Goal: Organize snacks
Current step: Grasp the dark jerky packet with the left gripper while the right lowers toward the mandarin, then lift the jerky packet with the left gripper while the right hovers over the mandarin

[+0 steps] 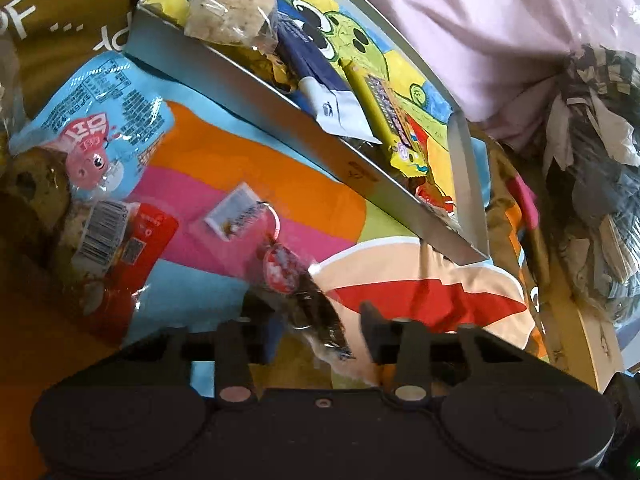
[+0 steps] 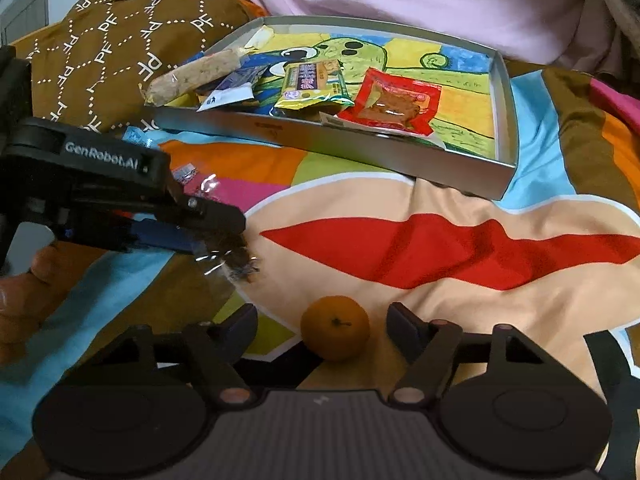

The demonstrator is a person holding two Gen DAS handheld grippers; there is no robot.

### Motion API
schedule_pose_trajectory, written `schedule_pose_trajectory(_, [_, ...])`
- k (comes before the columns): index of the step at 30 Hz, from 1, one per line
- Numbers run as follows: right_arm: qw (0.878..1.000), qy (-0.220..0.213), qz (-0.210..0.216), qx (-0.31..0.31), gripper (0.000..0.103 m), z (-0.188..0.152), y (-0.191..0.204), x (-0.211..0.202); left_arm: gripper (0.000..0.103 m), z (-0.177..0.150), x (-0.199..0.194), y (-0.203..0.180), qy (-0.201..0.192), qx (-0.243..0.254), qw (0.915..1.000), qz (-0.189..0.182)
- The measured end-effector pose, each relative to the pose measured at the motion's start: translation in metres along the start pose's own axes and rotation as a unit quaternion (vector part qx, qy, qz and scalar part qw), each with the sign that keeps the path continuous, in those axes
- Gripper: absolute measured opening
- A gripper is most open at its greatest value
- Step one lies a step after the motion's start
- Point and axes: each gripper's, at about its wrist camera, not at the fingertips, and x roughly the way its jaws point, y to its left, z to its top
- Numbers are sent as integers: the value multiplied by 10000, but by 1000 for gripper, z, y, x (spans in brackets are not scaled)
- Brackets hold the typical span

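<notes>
1. The bedspread [image 2: 440, 208], bright with cartoon colours, fills most of both views. It is soft and wrinkled, so I judge anything set on it can tilt or roll.

2. The shallow grey box [image 2: 505, 92] sits in the upper middle of the right wrist view, already holding a long bread roll [image 2: 192, 74], a yellow-green packet [image 2: 314, 84] and a red pouch of dried meat [image 2: 394, 102]. Its right half looks free; the low wall is the edge to clear on the way in.

3. My left gripper [image 2: 224, 236], at left centre of that view, is clamped on a dark snack in a clear wrapper [image 2: 236, 258]. The film looks light, crinkly and slick, so I would hold the body, not the loose end. In its own view the wrapper [image 1: 312, 312] runs up between the fingers.

4. My right gripper [image 2: 322, 330] stands about half open at the bottom of its view, astride the mandarin [image 2: 335, 327], with the pads not yet touching it. The fruit looks round, firm and thin-skinned, likely to roll; I would take it across its widest part, gently.

5. Open cloth lies between the mandarin and the box.
</notes>
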Motion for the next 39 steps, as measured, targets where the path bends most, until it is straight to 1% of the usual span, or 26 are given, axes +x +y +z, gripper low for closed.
schedule_pose_trajectory(3, [10000,33,-1,71,74,0,-1,1,27,-1,-3,-5,-224,105,9997,22])
schedule_pose_trajectory(5, [9999,50,18,128,74,0,-2,2,27,0,-4,-8,-322,154,9994,-16])
schedule_pose_trajectory(7, [9998,69,36,160,73,0,-2,2,28,2,-3,-9,-329,167,9993,-52])
schedule_pose_trajectory(10, [9998,94,58,168,72,0,-1,2,33,4,6,-7,-287,84,9995,-80])
schedule_pose_trajectory(14, [9997,127,103,201,68,-1,-1,4,33,4,19,-4,-138,-44,9998,-108])
schedule_pose_trajectory(16, [9994,147,146,265,66,-1,-2,5,32,2,23,-5,-89,54,9999,-63])
schedule_pose_trajectory(18, [9992,155,166,325,63,-1,-4,5,26,2,25,-10,-57,230,9997,42])
schedule_pose_trajectory(21, [9990,149,184,373,57,-1,-5,5,25,2,24,-13,-38,322,9994,133])
schedule_pose_trajectory(23, [9989,152,205,401,54,-1,-5,5,25,3,23,-17,-9,438,9987,258])
schedule_pose_trajectory(27, [9988,151,242,407,41,-2,-4,4,25,7,17,-30,134,816,9945,647])
schedule_pose_trajectory(31, [9987,126,333,357,41,-4,-1,3,24,10,3,-37,274,1125,9869,1125])
schedule_pose_trajectory(34, [9984,107,483,284,41,-5,3,2,24,10,-13,-31,426,1025,9844,1366])
schedule_pose_trajectory(36, [9979,97,609,205,41,-6,8,0,25,8,-26,-23,505,887,9844,1431])
schedule_pose_trajectory(39, [9970,57,772,18,41,-8,19,-5,25,3,-44,-14,612,818,9829,1530])
